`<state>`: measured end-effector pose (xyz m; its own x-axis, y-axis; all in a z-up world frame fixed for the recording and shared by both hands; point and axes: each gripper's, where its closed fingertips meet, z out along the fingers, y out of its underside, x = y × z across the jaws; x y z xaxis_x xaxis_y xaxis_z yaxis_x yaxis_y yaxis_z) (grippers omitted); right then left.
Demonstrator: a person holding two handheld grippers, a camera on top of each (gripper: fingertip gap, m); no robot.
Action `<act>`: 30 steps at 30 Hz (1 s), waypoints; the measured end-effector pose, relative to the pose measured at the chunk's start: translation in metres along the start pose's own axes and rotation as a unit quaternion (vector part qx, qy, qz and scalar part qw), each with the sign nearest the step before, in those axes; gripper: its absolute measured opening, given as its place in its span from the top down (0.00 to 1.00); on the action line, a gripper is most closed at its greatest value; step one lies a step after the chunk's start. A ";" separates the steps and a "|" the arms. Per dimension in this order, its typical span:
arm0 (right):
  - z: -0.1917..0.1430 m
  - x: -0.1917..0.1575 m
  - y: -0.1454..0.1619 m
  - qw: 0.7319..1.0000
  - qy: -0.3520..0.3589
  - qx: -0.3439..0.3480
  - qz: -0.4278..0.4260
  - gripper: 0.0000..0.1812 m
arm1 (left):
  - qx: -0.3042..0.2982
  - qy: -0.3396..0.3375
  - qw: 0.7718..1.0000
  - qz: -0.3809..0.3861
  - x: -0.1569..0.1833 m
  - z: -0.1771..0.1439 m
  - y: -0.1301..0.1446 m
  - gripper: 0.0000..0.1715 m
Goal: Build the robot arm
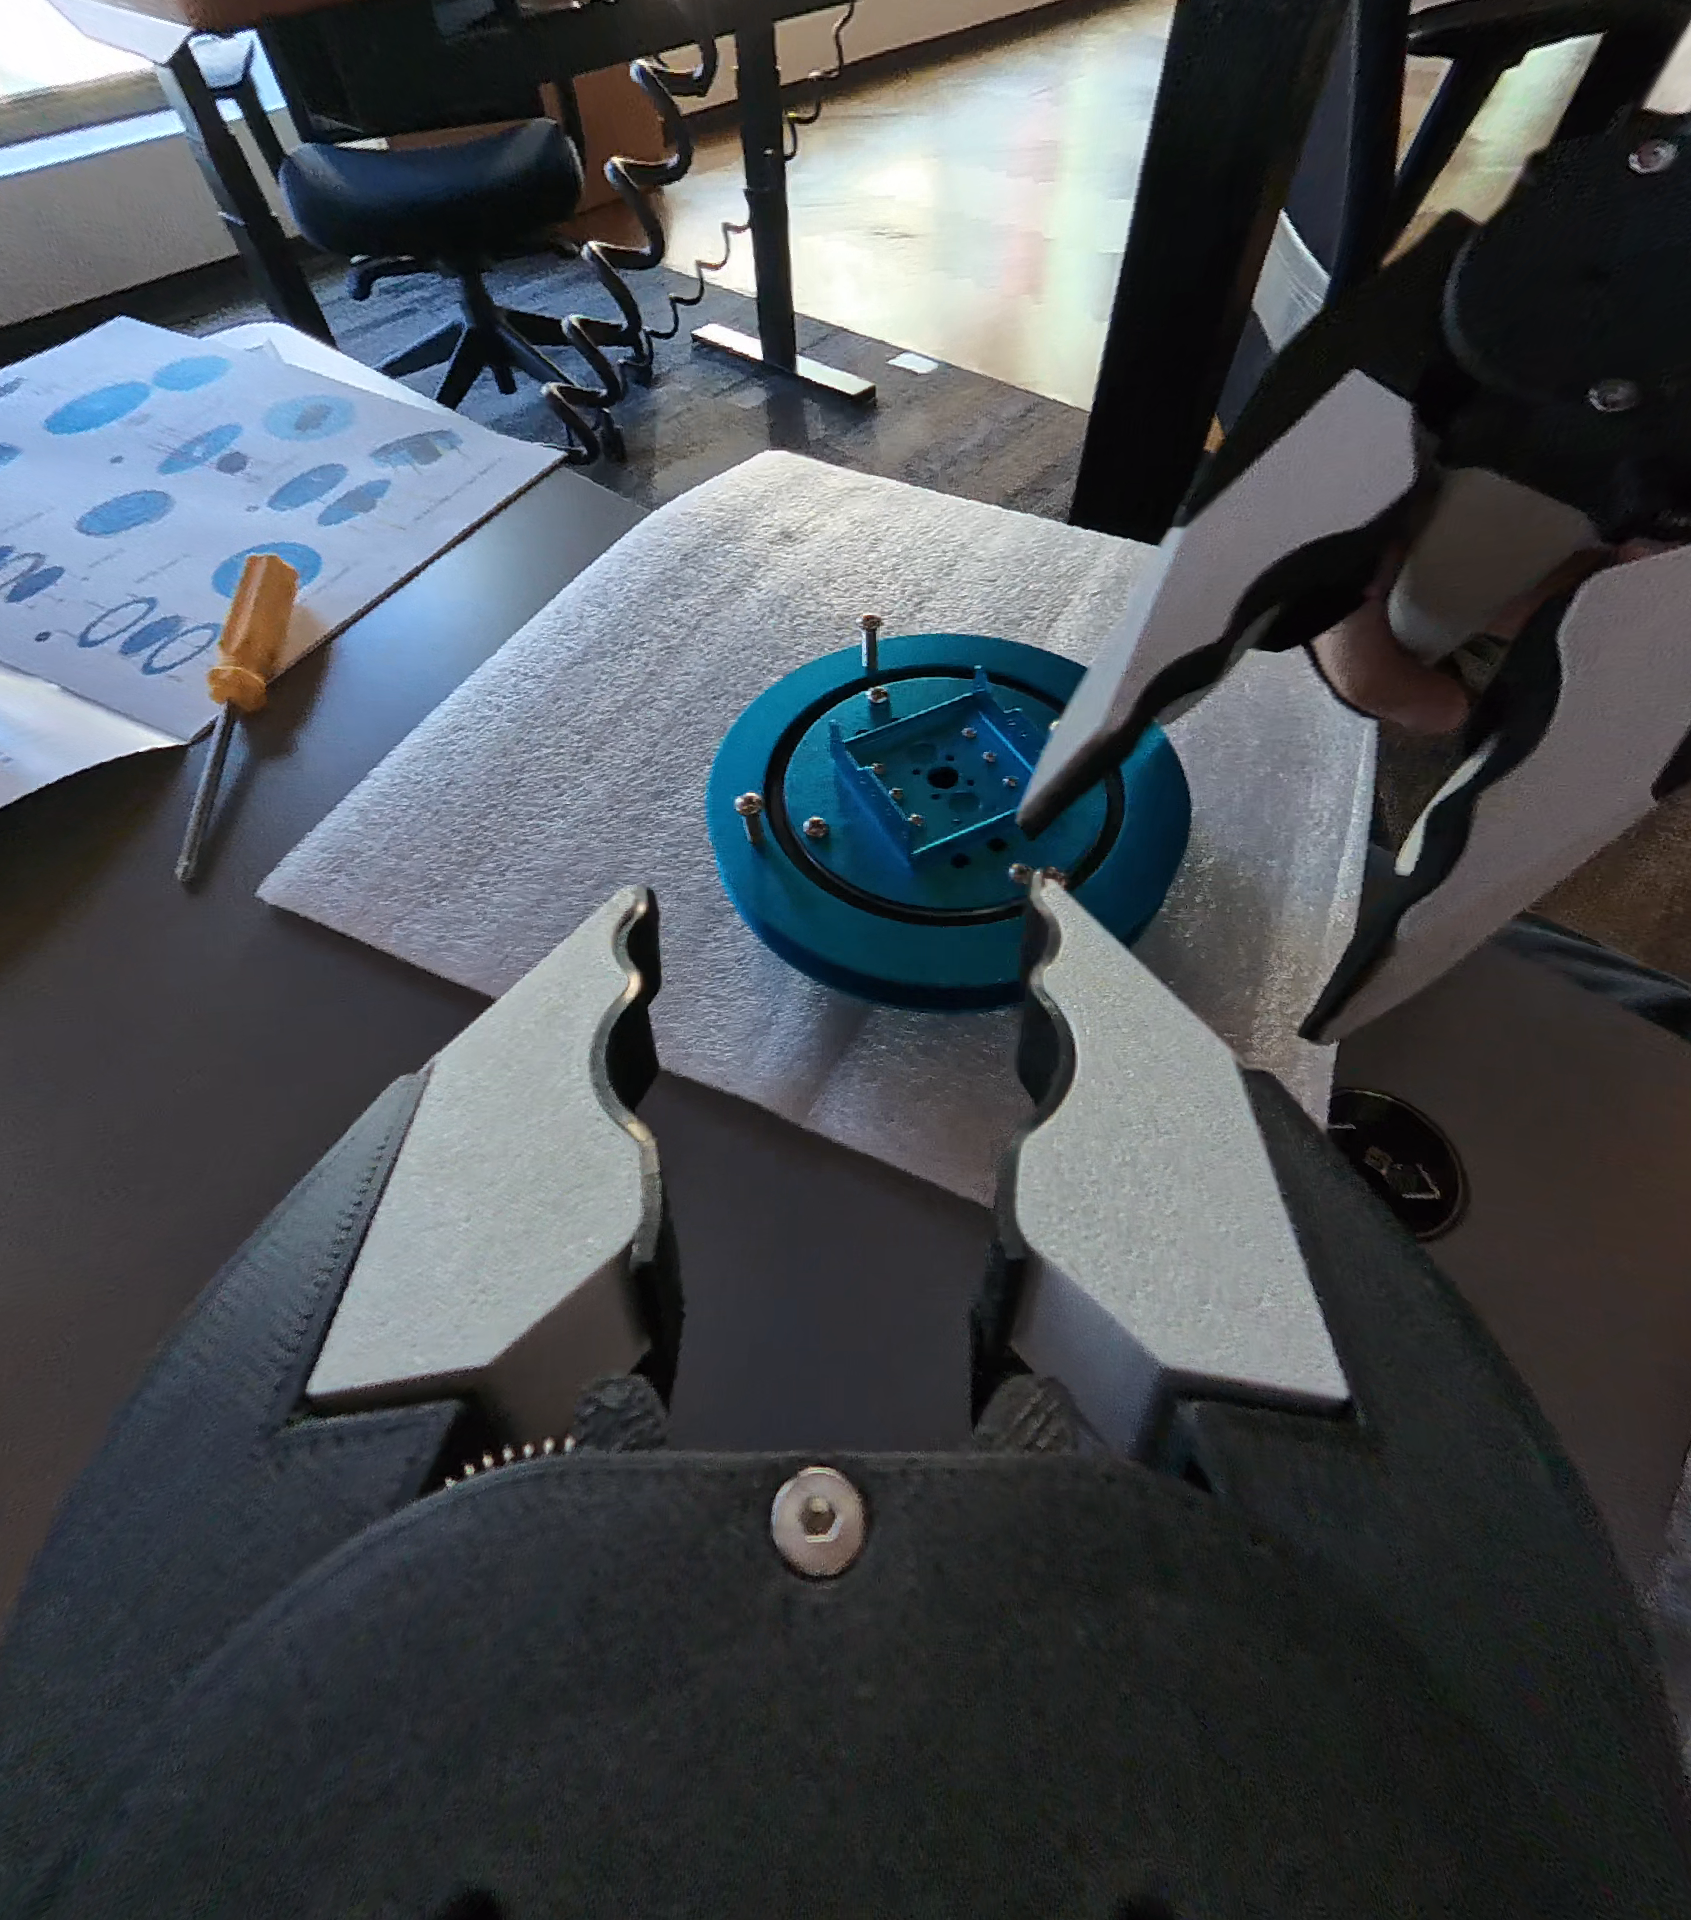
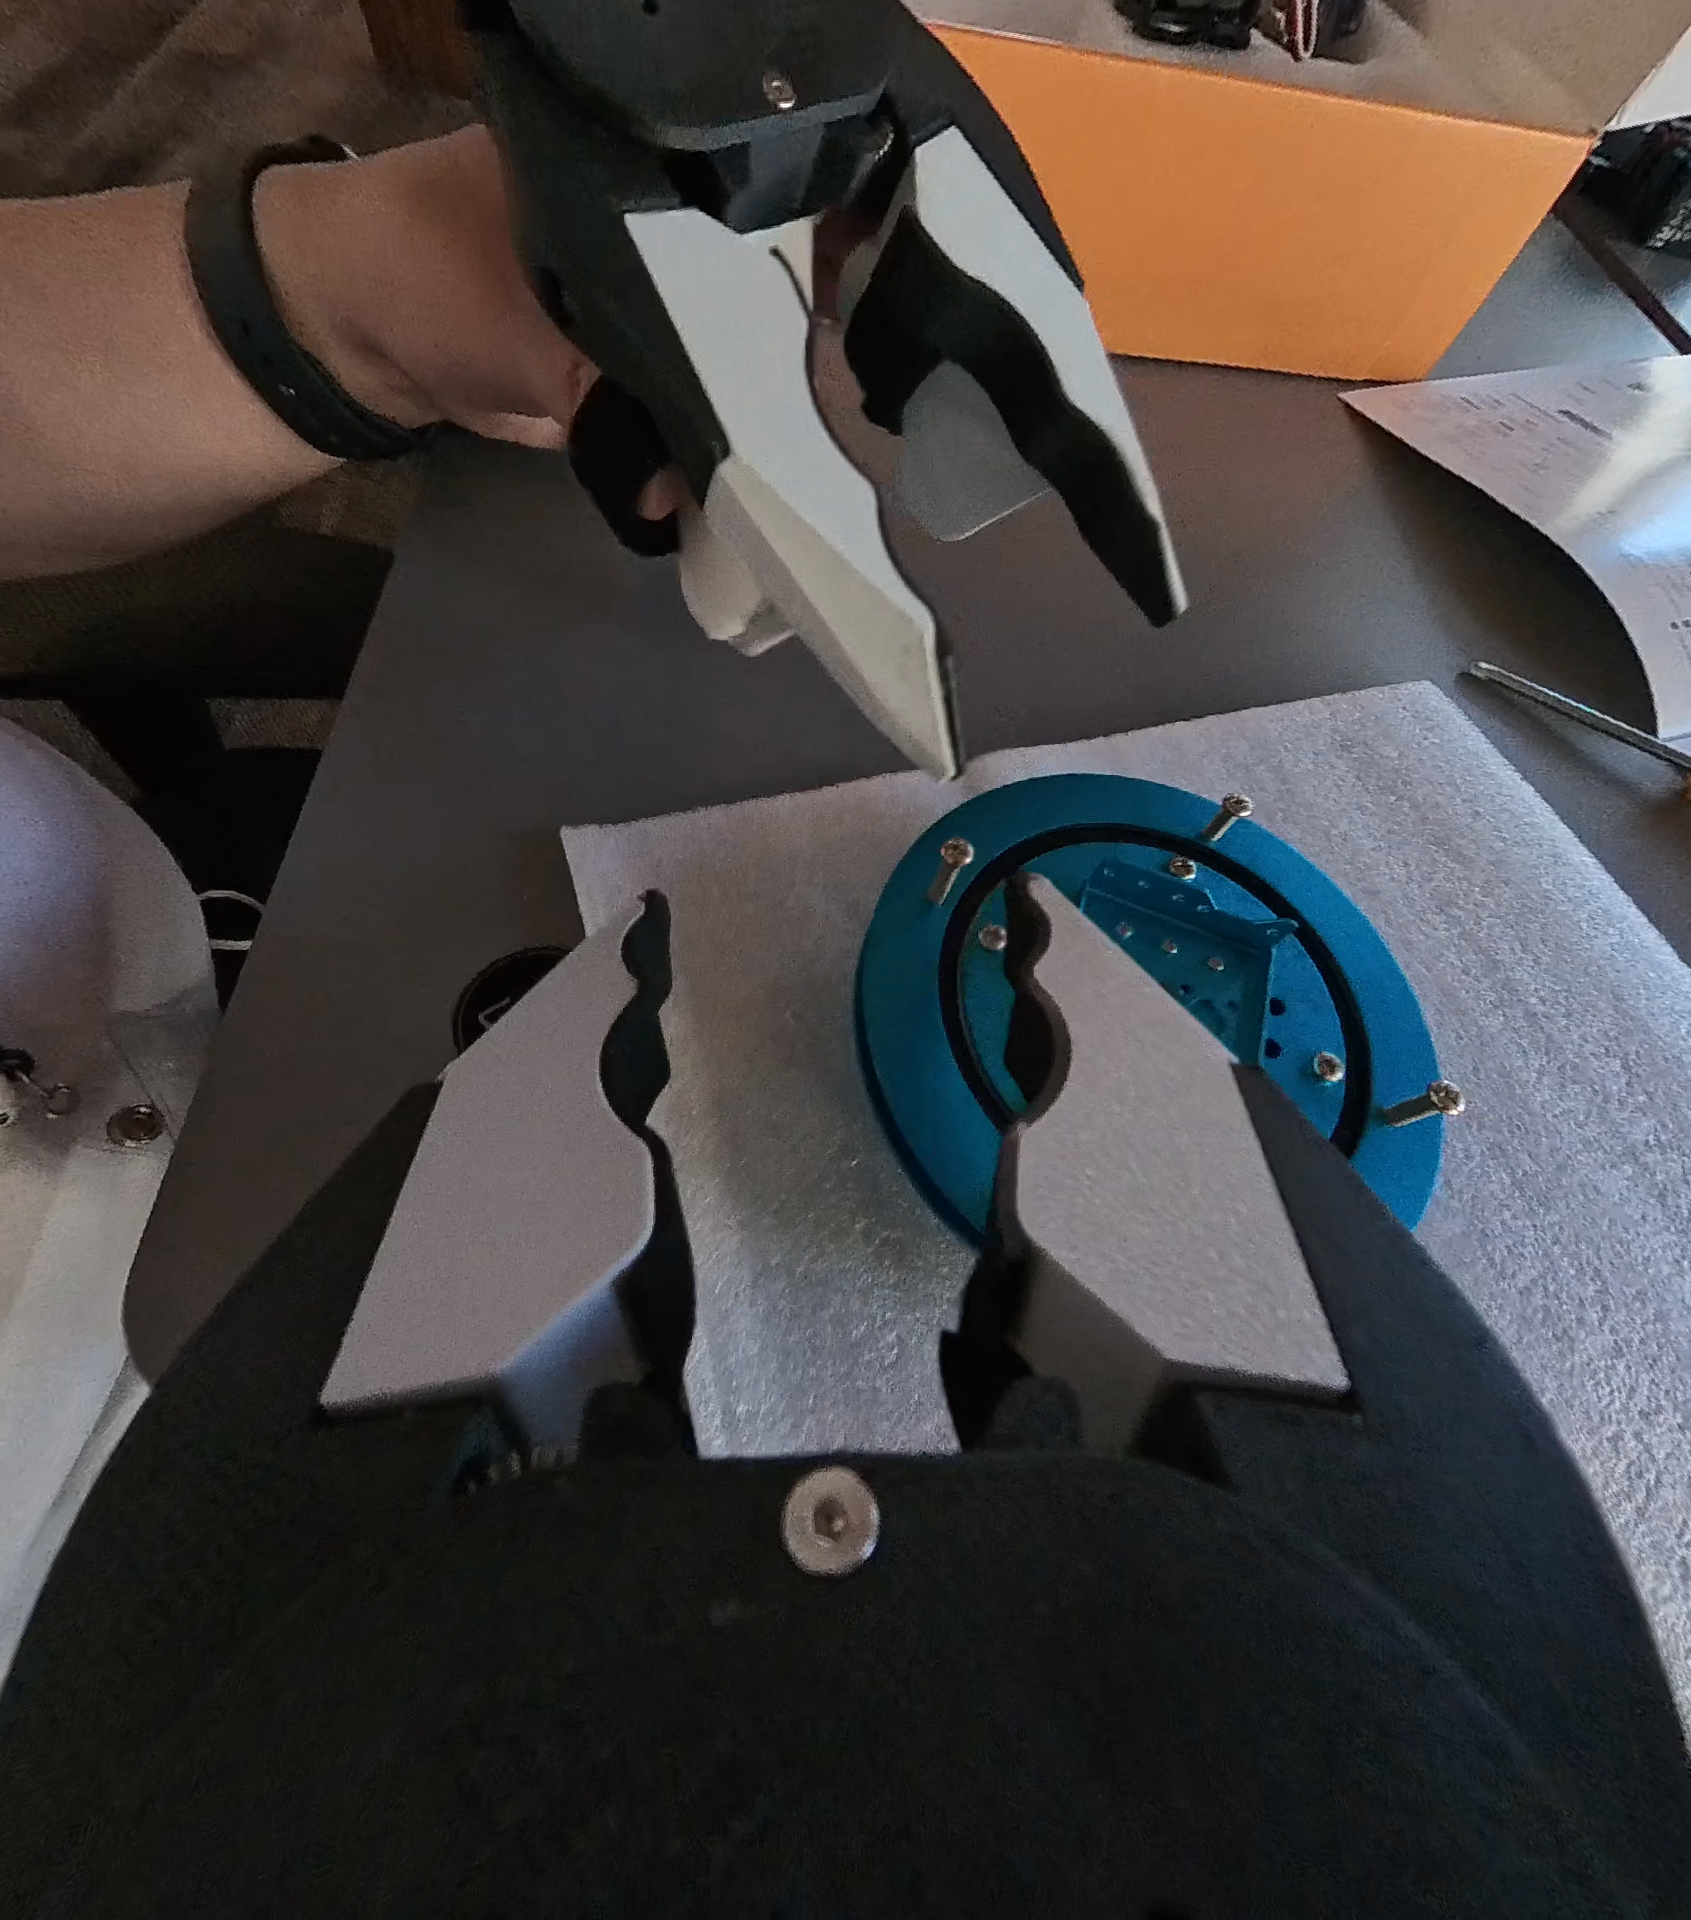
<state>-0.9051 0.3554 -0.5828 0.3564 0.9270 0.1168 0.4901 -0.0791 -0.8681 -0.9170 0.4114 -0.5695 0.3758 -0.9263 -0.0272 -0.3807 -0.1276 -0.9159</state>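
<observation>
A blue round disc [image 1: 924, 956] with a black ring groove lies on a white foam sheet [image 1: 560, 790]. A blue square bracket [image 1: 934, 769] sits at its centre, and several silver screws [image 1: 869, 644] stand up from it. My left gripper [image 1: 841, 904] is open and empty, just short of the disc, its right fingertip at the disc's near rim. My right gripper [image 1: 1182, 920] is open and empty, with one fingertip down over the bracket. In the right wrist view my right gripper [image 2: 836, 899] straddles the disc's [image 2: 914, 997] left edge, and my left gripper [image 2: 1051, 688] hovers behind.
A yellow-handled screwdriver [image 1: 243, 644] and printed sheets [image 1: 124, 488] lie on the dark table [image 1: 93, 1039] to the left. An orange box [image 2: 1288, 208] stands behind. A black round inset [image 1: 1397, 1164] sits near the foam. A person's arm with a black wristband [image 2: 269, 312] holds the left gripper. Between my right fingertips and the blue square bracket [image 1: 934, 769] there is roughly 4 centimetres.
</observation>
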 end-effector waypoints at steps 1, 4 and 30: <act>0.001 0.000 -0.001 1.000 -0.004 0.002 0.000 0.64 | -0.002 0.005 1.000 0.004 0.003 0.001 0.001 0.59; 0.005 -0.003 -0.003 1.000 -0.017 0.008 -0.002 0.65 | -0.013 0.009 1.000 0.018 0.008 0.007 0.006 0.57; 0.005 0.000 -0.002 1.000 0.010 -0.003 -0.010 0.63 | -0.006 0.017 1.000 -0.003 0.008 0.012 0.006 0.58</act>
<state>-0.9102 0.3572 -0.5841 0.3624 0.9208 0.1440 0.5013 -0.0624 -0.8630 -0.9060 0.4071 -0.5797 0.3500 -0.9367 -0.0073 -0.3880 -0.1379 -0.9113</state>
